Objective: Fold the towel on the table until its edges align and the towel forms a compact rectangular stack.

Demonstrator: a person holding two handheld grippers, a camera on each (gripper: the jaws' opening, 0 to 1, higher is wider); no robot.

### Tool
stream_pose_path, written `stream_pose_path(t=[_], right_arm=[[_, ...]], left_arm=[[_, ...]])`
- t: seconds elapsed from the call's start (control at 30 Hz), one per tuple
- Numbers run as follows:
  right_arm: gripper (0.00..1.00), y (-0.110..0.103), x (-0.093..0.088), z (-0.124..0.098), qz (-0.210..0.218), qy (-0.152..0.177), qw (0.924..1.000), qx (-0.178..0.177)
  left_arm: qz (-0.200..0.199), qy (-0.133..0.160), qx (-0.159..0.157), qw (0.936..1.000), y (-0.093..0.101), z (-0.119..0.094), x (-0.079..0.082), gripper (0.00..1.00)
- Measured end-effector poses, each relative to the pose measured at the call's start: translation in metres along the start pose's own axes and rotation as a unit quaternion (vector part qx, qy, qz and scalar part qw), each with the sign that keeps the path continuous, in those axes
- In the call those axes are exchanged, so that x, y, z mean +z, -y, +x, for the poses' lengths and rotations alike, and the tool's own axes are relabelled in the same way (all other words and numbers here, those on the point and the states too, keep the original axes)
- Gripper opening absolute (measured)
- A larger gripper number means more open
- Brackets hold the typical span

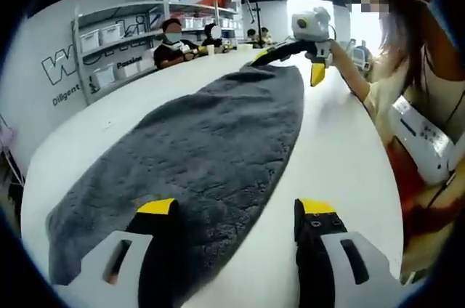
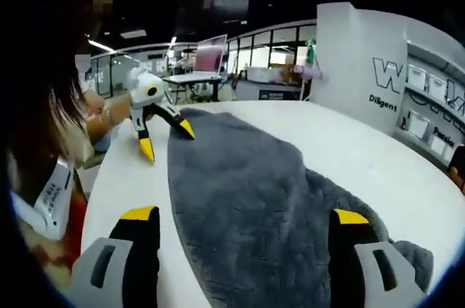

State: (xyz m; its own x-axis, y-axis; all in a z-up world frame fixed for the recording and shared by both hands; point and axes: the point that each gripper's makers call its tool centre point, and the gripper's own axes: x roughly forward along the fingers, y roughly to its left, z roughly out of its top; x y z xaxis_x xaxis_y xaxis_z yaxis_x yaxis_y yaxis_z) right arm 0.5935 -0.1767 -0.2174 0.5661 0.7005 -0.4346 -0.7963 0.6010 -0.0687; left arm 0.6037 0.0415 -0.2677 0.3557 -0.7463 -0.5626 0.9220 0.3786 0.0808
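In the left gripper view the grey towel [image 1: 211, 155] lies flat and unfolded on the white table [image 1: 341, 155], its long axis running from the near left tongs [image 1: 236, 210] away to the far end, where the right tongs [image 1: 290, 61] sit with jaws apart, one tip on the towel's far corner and one beside the far edge; the left tongs stand apart, one jaw over the towel's near edge, the other over bare table; shelving [image 1: 116, 43] and seated people [image 1: 174, 43] lie beyond; in the right gripper view the towel [image 2: 254, 199] stretches lengthwise from the right tongs [image 2: 243, 215], whose jaws are spread across its near end, towards the left tongs [image 2: 167, 137], open at the far corner.
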Motion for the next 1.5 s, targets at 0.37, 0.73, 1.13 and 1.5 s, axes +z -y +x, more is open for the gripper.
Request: stream_pose_path(t=[0.37,0.73,1.13,1.5], right_arm=[[0.97,-0.002,0.001,-0.002,-0.001,0.003,1.0000,0.004],[0.96,-0.004,0.002,-0.002,0.000,0.005,1.0000,0.006],[0.95,-0.003,0.003,-0.003,0.003,0.010,0.9999,0.007],[0.95,-0.009,0.006,-0.002,0.005,0.016,0.9996,0.021]], left_arm=[[-0.003,0.002,0.026,0.9997,-0.012,0.004,-0.003,0.38],[-0.054,0.006,0.040,0.9977,-0.023,0.002,-0.001,0.18],[-0.120,-0.002,0.002,0.9927,-0.023,-0.012,0.021,0.05],[-0.149,0.001,-0.027,0.9885,-0.041,-0.003,0.043,0.05]])
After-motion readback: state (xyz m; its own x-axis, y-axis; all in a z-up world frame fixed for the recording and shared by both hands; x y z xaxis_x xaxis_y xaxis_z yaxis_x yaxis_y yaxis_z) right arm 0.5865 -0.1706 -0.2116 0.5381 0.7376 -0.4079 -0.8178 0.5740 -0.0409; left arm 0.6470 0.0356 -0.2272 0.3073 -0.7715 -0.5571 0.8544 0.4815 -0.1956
